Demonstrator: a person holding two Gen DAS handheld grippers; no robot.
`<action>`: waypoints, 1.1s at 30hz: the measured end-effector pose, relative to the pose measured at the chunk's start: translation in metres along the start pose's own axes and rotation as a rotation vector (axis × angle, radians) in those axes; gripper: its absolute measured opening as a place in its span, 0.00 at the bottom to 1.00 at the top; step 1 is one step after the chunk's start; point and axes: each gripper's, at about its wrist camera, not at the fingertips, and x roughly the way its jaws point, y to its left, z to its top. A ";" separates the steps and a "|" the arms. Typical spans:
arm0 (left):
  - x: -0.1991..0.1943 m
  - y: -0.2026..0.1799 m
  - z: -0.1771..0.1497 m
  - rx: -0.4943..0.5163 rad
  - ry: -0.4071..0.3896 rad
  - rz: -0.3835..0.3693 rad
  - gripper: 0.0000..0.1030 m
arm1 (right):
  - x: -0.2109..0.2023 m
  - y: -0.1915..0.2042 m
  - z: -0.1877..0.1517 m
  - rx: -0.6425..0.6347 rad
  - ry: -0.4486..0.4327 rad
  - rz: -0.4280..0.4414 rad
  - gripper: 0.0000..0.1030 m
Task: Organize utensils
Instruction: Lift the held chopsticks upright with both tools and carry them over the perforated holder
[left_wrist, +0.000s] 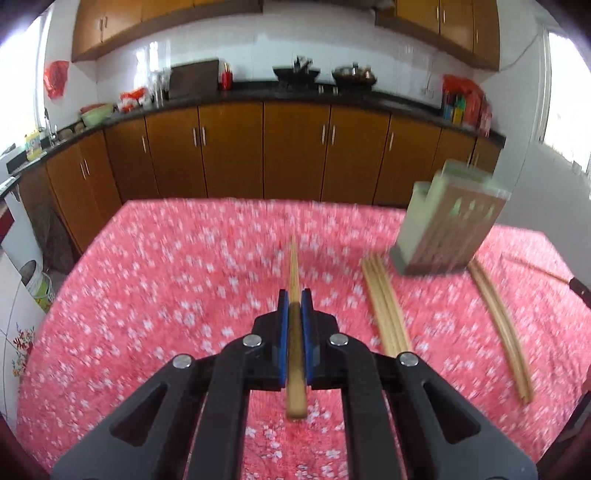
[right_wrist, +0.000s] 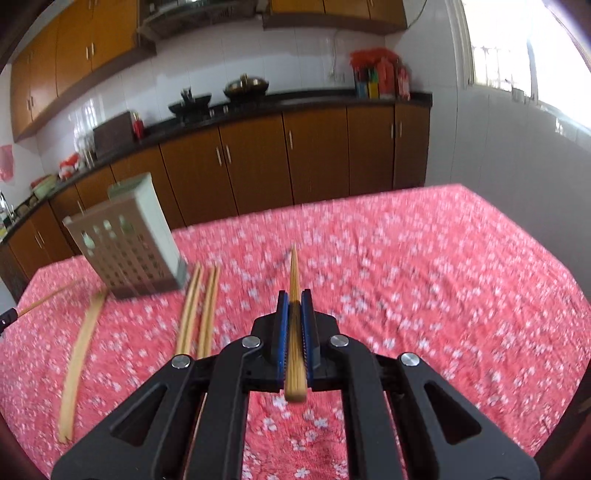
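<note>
Right, both hands are loaded: the left gripper (left_wrist: 294, 295) is clamped on a long pale wooden chopstick (left_wrist: 293, 266), and the right gripper (right_wrist: 294, 295) is clamped on another tapered wooden chopstick (right_wrist: 294, 271), each stick running straight out along the fingers above the bench with the pink flowered cloth (left_wrist: 166, 277). The grey slotted utensil holder (left_wrist: 448, 225) stands upright toward the far side, with loose bundles of bamboo chopsticks (left_wrist: 386, 306) lying just beside its foot. Trouble spots, I'd say: a thin stick held between flat blue pads can pivot or slide, and if a tip catches the holder's rim rather than the opening, that light-looking box could tip. Both views are smeared, so aiming looks rushed.
</note>
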 end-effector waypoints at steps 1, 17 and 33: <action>-0.008 0.000 0.007 -0.008 -0.029 -0.003 0.08 | -0.001 0.000 0.005 0.000 -0.014 0.003 0.08; -0.037 -0.001 0.090 -0.046 -0.190 -0.005 0.08 | -0.022 0.019 0.087 0.003 -0.211 0.058 0.08; -0.086 -0.083 0.162 -0.024 -0.407 -0.243 0.08 | -0.050 0.088 0.141 0.021 -0.421 0.319 0.07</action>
